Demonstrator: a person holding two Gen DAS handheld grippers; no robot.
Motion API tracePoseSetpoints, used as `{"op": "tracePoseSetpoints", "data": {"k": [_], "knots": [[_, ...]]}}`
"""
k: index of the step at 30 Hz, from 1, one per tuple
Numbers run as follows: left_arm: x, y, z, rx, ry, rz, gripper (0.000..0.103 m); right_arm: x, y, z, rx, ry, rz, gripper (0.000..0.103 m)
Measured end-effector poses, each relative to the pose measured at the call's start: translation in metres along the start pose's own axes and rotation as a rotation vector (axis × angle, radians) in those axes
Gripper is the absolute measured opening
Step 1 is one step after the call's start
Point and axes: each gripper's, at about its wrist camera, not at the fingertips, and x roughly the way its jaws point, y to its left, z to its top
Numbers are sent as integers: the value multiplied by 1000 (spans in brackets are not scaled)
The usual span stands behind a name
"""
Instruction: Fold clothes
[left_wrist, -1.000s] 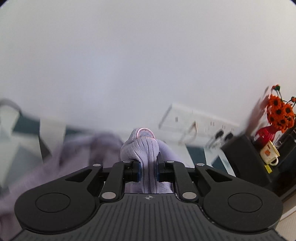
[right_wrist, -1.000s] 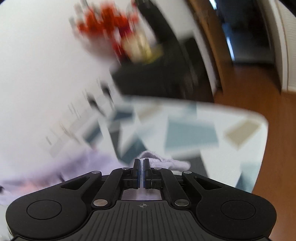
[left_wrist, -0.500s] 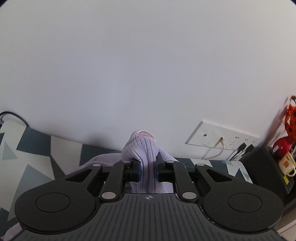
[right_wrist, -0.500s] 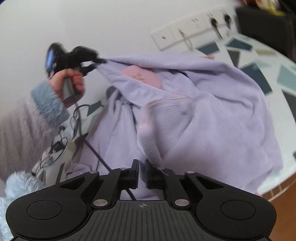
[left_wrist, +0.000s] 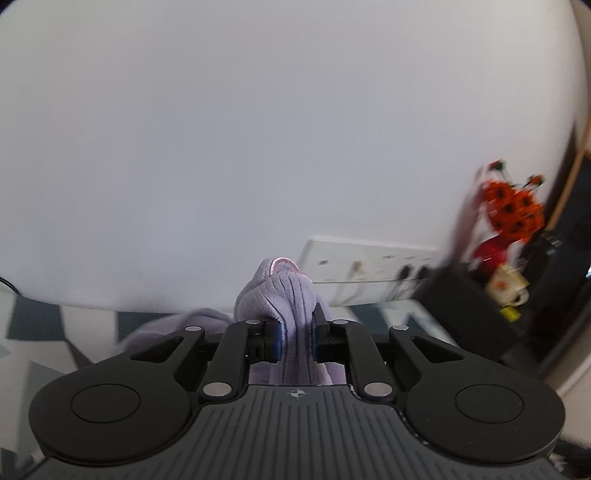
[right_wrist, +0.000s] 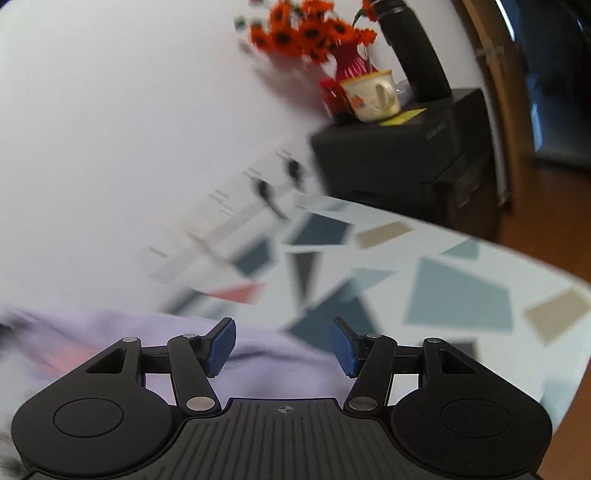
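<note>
Between the fingers of the left gripper (left_wrist: 295, 341), a bunched fold of the lilac garment (left_wrist: 282, 295) is pinched tight, the ribbed knit squeezed into a ridge that rises above the blue pads, with a pink-edged hem showing at its top. More of the same cloth trails down and to the left behind the gripper, over a surface (left_wrist: 40, 354) patterned with grey and dark blue shapes. Past the fold stands a plain white wall, and on it, low and to the right, a white socket panel (left_wrist: 365, 266) with plugs and a pale cable hanging from it. Further right, blurred, a black cabinet (left_wrist: 469, 314) carries a red vase of orange flowers (left_wrist: 511, 208) and a cream mug (left_wrist: 508, 286).

On the right wrist view, the garment (right_wrist: 122, 343) lies low at the left, spread on the surface (right_wrist: 458, 295) and running under the gripper body; its edge is smeared by motion. The right gripper (right_wrist: 284, 345) has its fingers spread wide apart, nothing between them, with the cloth beneath and just behind the blue pads. Whether the pads touch it cannot be told. Beyond, the blurred socket panel (right_wrist: 236, 218) sits on the wall, and at the far right the black cabinet (right_wrist: 402, 162) bears the flowers (right_wrist: 306, 33), the mug (right_wrist: 373, 96) and a dark bottle (right_wrist: 415, 55).
</note>
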Motion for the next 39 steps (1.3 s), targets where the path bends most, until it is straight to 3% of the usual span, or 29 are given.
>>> {"op": "tracePoseSetpoints", "data": {"k": [4,6,8,10,11,13,16,18,20,24,29,31,33,34,35,37,38,39], "knots": [[-8,-12,4,48,3,11,14,80,13,-12,-100,182,38,56],[-11,-16,6,67,6,20,14,107,29,-19,-144,239,17,56],[-13,-19,7,64,1,13,14,122,41,-22,-99,268,-31,41],[-18,-23,7,66,-9,-3,14,130,32,-11,51,285,-68,5],[-20,-25,7,67,-14,-11,14,131,22,-1,152,284,-77,4],[-24,-29,8,69,-25,-28,14,112,1,26,347,200,-66,0],[-31,-35,8,71,-40,-53,14,45,-10,80,377,-99,-20,0],[-35,-39,8,73,-51,-69,14,4,-17,111,349,-255,3,0],[-40,-43,9,75,-61,-86,14,-23,-19,125,236,-272,1,1],[-48,-51,9,78,-82,-119,14,-24,-13,104,55,-168,-35,35],[-57,-56,6,94,-96,-83,14,56,9,24,-101,94,-73,52],[-61,-58,4,112,-104,-55,14,86,15,-2,-106,156,-104,62],[-61,-60,2,103,-102,-42,14,114,20,-25,-80,216,-137,64],[-62,-62,-1,94,-99,-38,14,122,26,-32,-60,221,-154,74],[-61,-66,-5,93,-100,-32,14,126,35,-36,-74,189,-161,77],[-61,-75,-12,92,-101,-20,14,134,53,-40,-131,172,-155,62],[-60,-80,-17,95,-103,-17,14,137,63,-42,-170,180,-145,49],[-59,-85,-21,101,-105,-18,14,141,71,-42,-200,189,-135,26]]}}
